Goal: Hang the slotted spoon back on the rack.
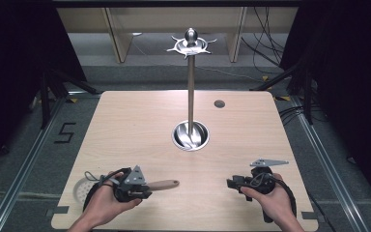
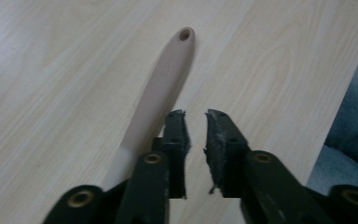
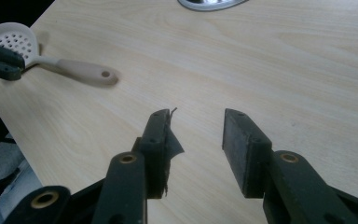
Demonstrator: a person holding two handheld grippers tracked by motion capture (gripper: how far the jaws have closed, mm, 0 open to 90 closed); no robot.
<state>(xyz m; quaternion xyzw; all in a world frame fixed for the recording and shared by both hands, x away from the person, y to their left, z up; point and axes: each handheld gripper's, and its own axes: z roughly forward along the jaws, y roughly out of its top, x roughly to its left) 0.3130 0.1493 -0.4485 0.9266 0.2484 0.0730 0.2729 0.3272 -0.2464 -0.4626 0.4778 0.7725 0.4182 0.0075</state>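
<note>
A pale slotted spoon lies flat near the table's front left corner, with its perforated head [image 1: 82,189] by the left edge and its beige handle [image 1: 164,184] pointing right. My left gripper [image 1: 147,188] hovers over the spoon's neck. In the left gripper view its jaws [image 2: 196,116] stand a narrow gap apart with nothing between them, and the handle [image 2: 161,88] runs beside and under the left jaw. My right gripper [image 1: 229,183] rests at the front right, pointing left. Its jaws [image 3: 196,116] are open over bare wood. The spoon [image 3: 86,72] lies farther off in the right gripper view.
A metal stand rises mid-table: a round base dish [image 1: 191,135], a tall pole [image 1: 191,92] and a crown of hooks [image 1: 191,44]. A small grey disc [image 1: 219,103] sits in the tabletop at the back right. Floor rails and cables surround the table.
</note>
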